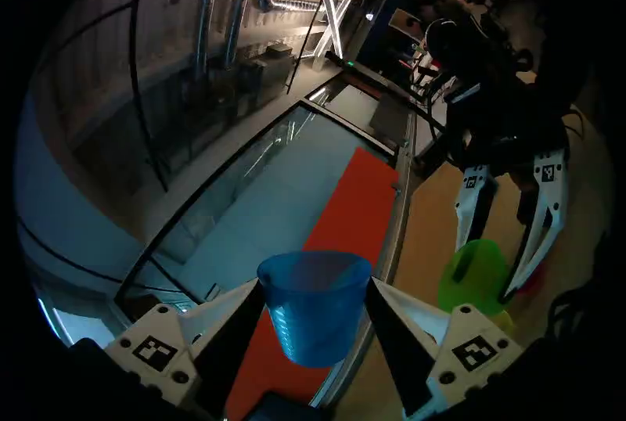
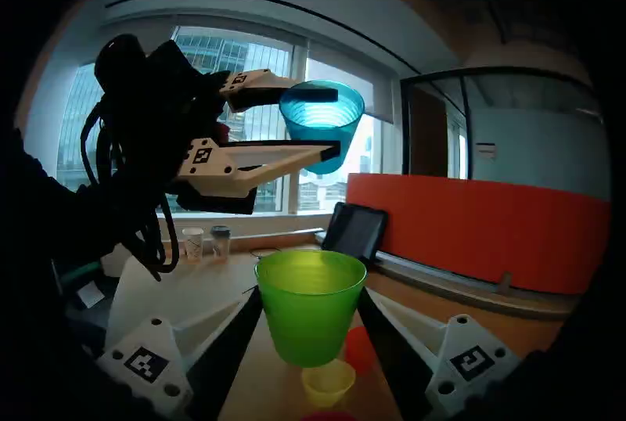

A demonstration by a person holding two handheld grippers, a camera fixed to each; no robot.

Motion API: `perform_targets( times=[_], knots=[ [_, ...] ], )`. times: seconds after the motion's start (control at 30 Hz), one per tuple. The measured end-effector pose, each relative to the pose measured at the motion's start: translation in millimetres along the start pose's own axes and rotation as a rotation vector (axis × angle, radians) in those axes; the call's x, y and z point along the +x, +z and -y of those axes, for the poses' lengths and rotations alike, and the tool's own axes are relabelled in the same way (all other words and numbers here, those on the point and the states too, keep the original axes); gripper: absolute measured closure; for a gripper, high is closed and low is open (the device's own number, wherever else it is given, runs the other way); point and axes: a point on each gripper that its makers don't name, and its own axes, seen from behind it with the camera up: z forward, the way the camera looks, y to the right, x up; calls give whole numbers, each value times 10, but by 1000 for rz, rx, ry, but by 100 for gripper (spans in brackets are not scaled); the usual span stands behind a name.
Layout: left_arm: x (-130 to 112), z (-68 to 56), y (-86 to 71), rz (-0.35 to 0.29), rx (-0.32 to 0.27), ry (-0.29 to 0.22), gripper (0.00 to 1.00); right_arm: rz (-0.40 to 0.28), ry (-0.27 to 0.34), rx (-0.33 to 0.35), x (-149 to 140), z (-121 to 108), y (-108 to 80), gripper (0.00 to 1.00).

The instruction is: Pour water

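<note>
Closest to the lens in the right gripper view, the right gripper (image 2: 311, 296) had its jaws closed on the green cup (image 2: 311, 331), one finger against each side wall, and the cup was upright with its mouth open, above the desk (image 2: 501, 327). Just below and beyond it on the desk stood a small yellow cup (image 2: 329, 382) and a red cup (image 2: 360, 349). Higher and farther off, the left gripper (image 2: 332, 120) had its jaws clamped across the blue cup (image 2: 321, 112), which was roughly upright and well above the green cup's rim. Whether the blue cup held water could not be told from either view. The likely fault was a missed pour. The blue cup appeared offset from the green cup's mouth and high over it, so a tilt from that position would probably send water onto the desk, the small cups or the dark tablet (image 2: 356, 233) leaning behind. A second risk was grip. Both cups looked thin-walled and tapered, so the blue cup could slip or rotate between the fingers during tilting. The green cup had no support beneath it and could drift. Farther back stood the orange partition (image 2: 485, 225) and the window (image 2: 235, 69).
</note>
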Motion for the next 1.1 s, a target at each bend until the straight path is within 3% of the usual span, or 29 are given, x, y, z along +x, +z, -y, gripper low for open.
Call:
perform_targets(
  times=[1.1],
  knots=[
    [185,32,-24,-22,22,189,14,-3,-7,8,2,15,-28,12]
  ],
)
